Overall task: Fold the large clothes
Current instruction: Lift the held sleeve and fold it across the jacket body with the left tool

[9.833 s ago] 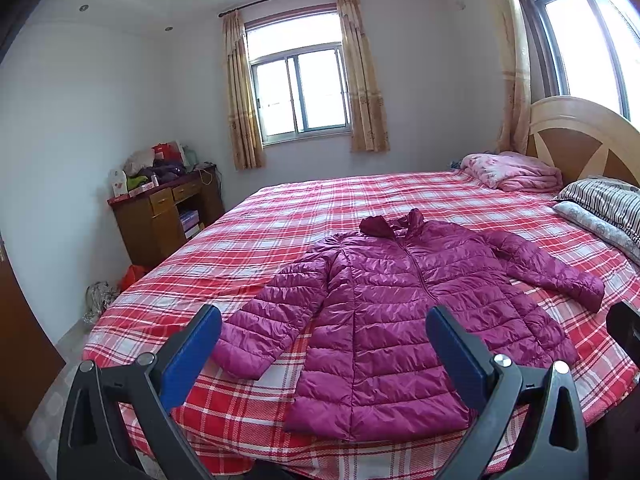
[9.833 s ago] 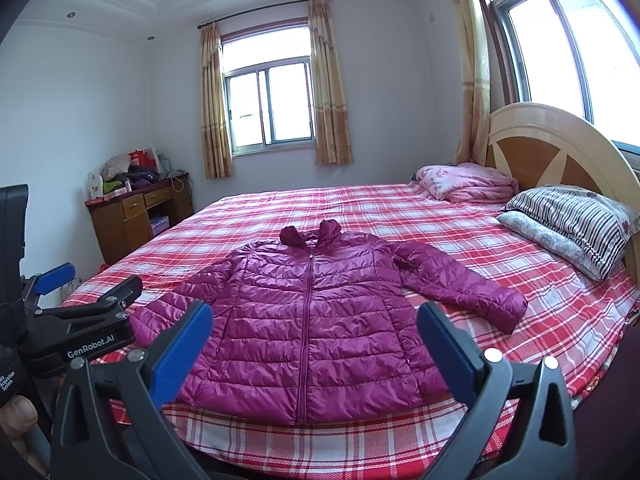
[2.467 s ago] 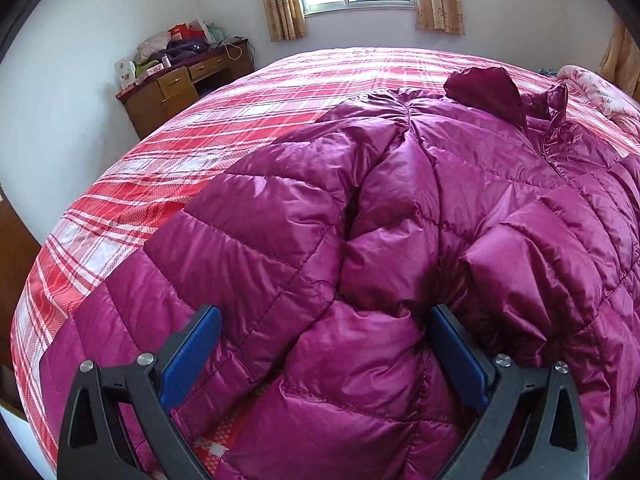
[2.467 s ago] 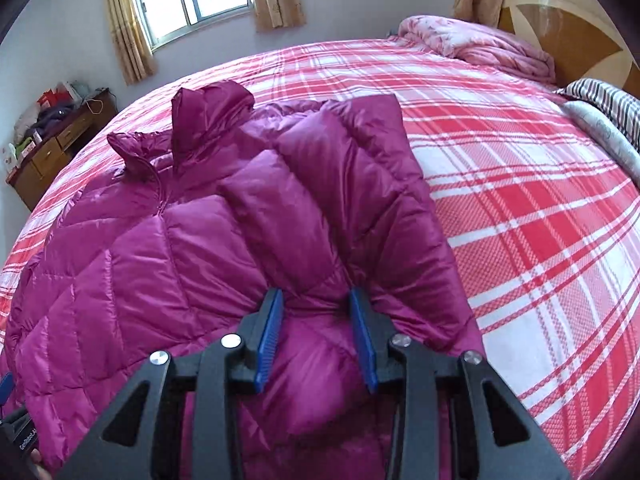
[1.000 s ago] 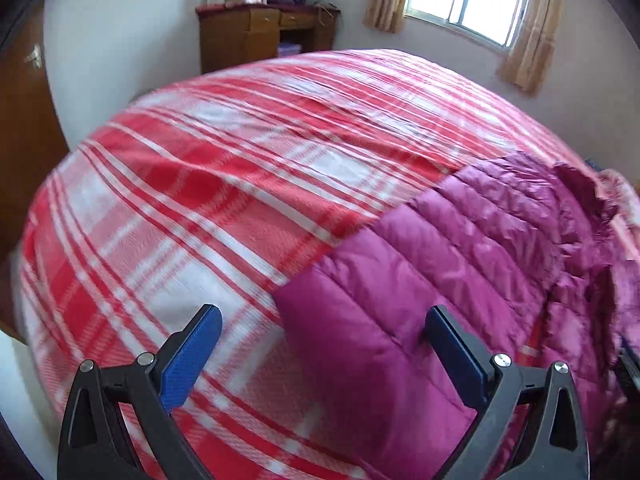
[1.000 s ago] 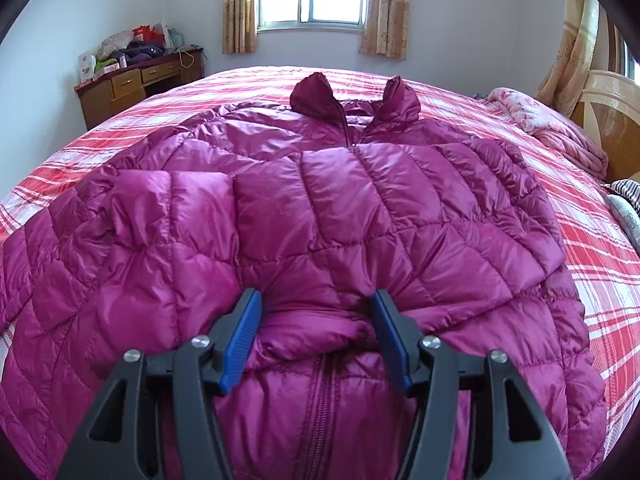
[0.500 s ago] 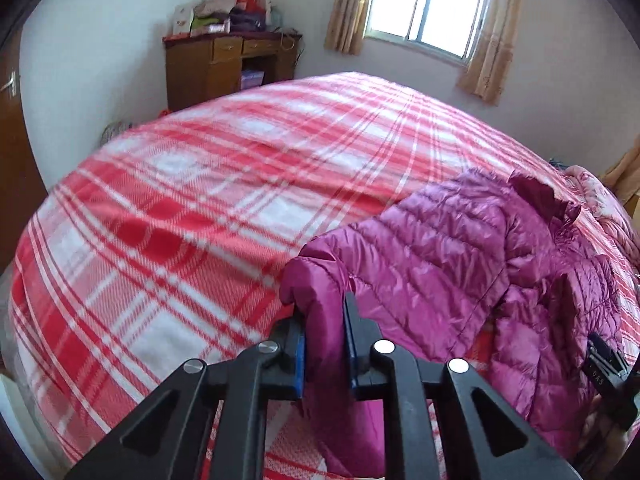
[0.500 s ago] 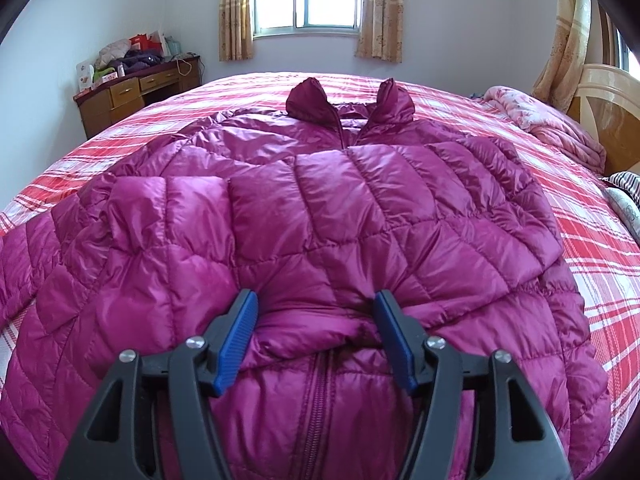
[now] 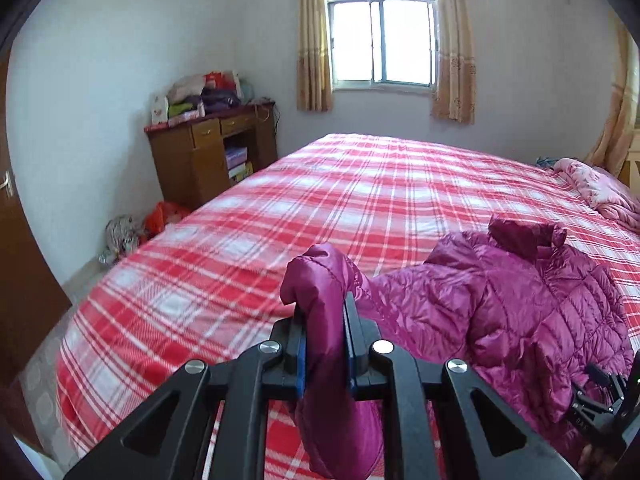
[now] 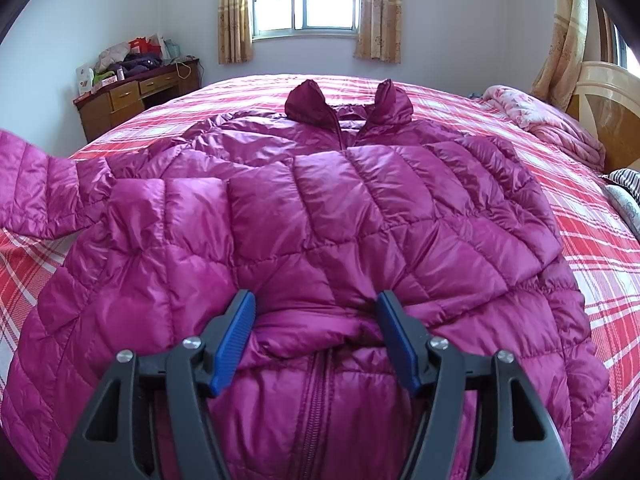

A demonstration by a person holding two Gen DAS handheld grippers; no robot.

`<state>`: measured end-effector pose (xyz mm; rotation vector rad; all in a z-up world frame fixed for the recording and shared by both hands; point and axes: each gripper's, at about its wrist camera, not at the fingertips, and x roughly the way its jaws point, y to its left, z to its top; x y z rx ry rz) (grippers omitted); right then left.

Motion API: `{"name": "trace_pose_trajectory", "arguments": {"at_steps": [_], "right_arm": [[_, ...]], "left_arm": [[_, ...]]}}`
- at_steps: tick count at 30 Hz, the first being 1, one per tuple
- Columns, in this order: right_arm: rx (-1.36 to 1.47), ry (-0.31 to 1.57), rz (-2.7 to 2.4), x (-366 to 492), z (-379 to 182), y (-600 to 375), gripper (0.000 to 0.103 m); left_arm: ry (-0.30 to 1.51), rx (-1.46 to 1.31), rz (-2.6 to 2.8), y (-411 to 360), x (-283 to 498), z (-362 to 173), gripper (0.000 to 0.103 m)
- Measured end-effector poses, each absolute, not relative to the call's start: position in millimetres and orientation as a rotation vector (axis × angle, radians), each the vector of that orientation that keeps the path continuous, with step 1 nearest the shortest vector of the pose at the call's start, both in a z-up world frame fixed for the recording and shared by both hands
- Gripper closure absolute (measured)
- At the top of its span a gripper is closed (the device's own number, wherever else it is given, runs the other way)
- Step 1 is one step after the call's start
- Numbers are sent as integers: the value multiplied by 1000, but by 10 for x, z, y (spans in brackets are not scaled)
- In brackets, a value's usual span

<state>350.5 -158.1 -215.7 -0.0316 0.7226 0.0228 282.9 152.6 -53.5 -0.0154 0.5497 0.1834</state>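
Observation:
A magenta quilted puffer jacket (image 10: pixel 320 216) lies front up on the red plaid bed (image 9: pixel 340 200), collar toward the window. Its right sleeve is folded across the chest. My left gripper (image 9: pixel 325 344) is shut on the cuff of the left sleeve (image 9: pixel 324 280) and holds it lifted off the bed, left of the jacket body (image 9: pixel 520 312). My right gripper (image 10: pixel 316 332) is partly open, its blue pads (image 10: pixel 234 336) on either side of the folded sleeve's end over the zipper, resting on the jacket. The lifted sleeve shows at the left edge of the right wrist view (image 10: pixel 36 184).
A wooden desk (image 9: pixel 208 160) with clutter stands left of the bed by the wall. A pink blanket (image 10: pixel 552 120), a striped pillow (image 10: pixel 628 184) and the headboard (image 10: pixel 600 92) are at the right. Bags (image 9: pixel 140 224) lie on the floor. A brown door (image 9: pixel 16 264) is at far left.
My left gripper, open over the sleeve a second ago, has shut on the cuff and lifted it. My right gripper has stayed on the folded sleeve, hardly moving.

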Motion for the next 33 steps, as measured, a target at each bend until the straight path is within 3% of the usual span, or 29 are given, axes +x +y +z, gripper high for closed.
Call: {"name": "trace_pose_trajectory", "arguments": {"at_steps": [18,33], "right_arm": [[-13,709,31,3505,-2150,-1585,34],[16,693,44,3492,-2132,-1611,32]], "left_arm": [[365,217,-17,367,2905,257,89],[437,317,-261,-766,3140,-50,89]]}}
